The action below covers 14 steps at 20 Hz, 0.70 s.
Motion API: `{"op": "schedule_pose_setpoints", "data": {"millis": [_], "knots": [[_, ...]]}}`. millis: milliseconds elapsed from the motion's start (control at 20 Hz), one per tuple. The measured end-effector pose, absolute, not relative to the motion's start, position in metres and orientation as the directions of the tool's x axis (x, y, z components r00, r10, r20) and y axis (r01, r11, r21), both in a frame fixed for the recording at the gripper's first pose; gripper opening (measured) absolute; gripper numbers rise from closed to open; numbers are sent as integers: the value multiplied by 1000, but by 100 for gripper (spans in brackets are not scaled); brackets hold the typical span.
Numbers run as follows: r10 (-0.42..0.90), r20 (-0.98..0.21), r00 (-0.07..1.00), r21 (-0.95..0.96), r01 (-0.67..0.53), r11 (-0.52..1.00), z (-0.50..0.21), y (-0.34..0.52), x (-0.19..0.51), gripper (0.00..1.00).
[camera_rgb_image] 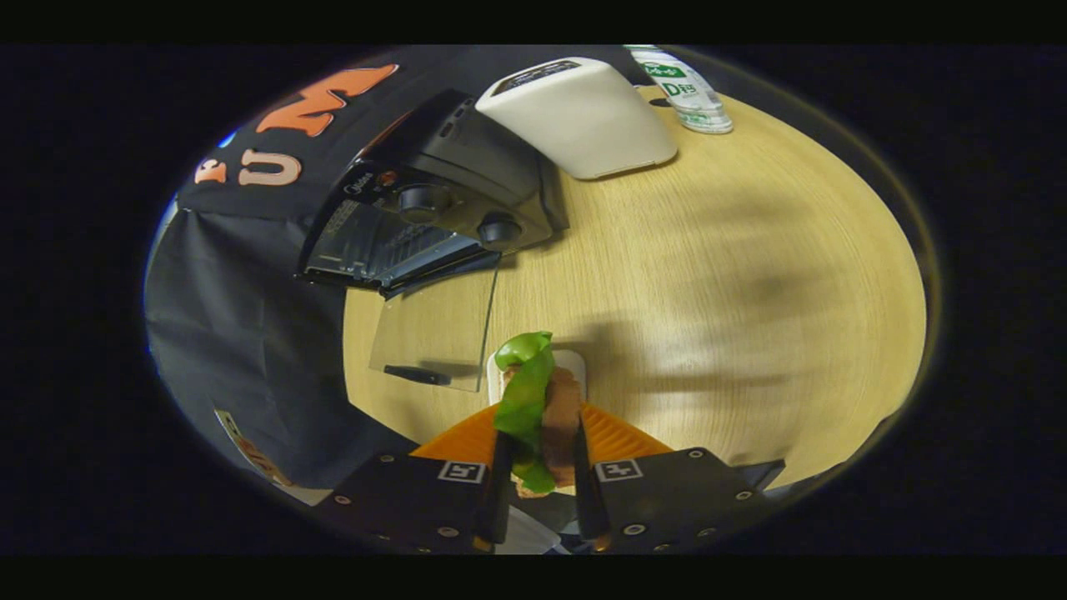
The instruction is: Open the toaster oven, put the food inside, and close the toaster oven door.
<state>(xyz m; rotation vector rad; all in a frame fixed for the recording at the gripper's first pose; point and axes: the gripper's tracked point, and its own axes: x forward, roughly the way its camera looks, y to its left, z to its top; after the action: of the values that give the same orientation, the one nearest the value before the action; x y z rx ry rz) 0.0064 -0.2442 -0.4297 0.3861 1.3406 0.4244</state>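
Both fingers of the tongs [542,483] pinch a sandwich [542,417] with lettuce. Beyond them on the desk [733,275], the toaster oven [433,208] stands with its glass door [433,333] down.

Colours on the table

A green leaf and brown slab make up the food [540,408], clamped by the gripper [542,492]; a black toaster oven [442,208], a white box [583,117], a green-labelled bottle [683,92] and a pale wood-grain table [750,275] are seen.

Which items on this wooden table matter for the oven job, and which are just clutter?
Job: black toaster oven with its glass door open; green-and-brown food piece clamped in the hand-held gripper; small white plate beneath.

Clutter: white rounded box; clear plastic bottle.
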Motion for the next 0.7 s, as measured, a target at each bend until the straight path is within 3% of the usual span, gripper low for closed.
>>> {"op": "schedule_pose_setpoints", "data": {"millis": [150,400,700], "knots": [[477,-863,163,467,-97,879,-424,-242,-7,27],[425,-877,223,417,-86,905,-398,-246,-6,27],[373,-819,437,420,11,908,-331,-257,17,27]]}}
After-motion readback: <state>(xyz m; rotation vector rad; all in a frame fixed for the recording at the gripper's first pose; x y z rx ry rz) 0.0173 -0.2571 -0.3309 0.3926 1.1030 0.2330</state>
